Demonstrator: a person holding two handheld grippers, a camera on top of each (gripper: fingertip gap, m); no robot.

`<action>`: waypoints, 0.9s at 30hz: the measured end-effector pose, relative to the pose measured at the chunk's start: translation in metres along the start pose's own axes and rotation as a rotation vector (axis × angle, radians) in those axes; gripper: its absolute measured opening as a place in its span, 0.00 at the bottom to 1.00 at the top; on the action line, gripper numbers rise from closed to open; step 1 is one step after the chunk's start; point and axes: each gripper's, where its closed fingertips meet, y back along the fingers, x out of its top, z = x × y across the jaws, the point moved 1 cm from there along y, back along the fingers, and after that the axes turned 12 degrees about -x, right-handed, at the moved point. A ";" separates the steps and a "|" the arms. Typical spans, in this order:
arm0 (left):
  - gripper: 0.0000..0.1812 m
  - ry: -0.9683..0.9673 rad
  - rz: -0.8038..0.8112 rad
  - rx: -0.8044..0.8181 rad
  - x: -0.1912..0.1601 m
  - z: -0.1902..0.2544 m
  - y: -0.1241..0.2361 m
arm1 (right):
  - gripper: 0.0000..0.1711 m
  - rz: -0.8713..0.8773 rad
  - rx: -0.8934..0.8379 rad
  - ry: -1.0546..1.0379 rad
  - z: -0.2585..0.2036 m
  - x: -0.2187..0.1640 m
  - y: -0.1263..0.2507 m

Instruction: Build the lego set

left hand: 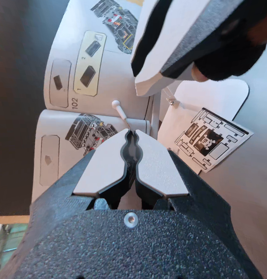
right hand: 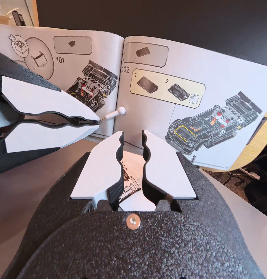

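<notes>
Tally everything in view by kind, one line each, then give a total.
Grippers: 2, left gripper and right gripper
Instruction booklet: 1
Sticker sheet: 1
White-handled pin tool: 1
Total: 5

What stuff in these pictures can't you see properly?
- Sticker sheet: right wrist view, mostly hidden behind the right gripper's fingers.
- Thin tool: left wrist view, its end is buried inside the shut left gripper.
- Instruction booklet: left wrist view, top corner covered by the blurred other gripper.
</notes>
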 end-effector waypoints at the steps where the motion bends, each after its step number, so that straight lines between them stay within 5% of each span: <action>1: 0.02 -0.019 -0.002 -0.004 0.000 0.001 0.000 | 0.13 -0.005 0.001 -0.004 0.000 -0.001 0.000; 8: 0.06 -0.047 -0.026 -0.045 0.000 0.006 0.000 | 0.14 -0.059 -0.009 0.025 -0.005 -0.013 -0.005; 17: 0.15 0.471 0.439 -0.134 0.030 0.019 0.052 | 0.14 -0.085 -0.020 0.015 0.000 -0.029 0.006; 27: 0.10 0.785 0.783 -0.291 0.043 0.062 0.075 | 0.14 -0.038 -0.005 -0.073 0.004 -0.037 0.080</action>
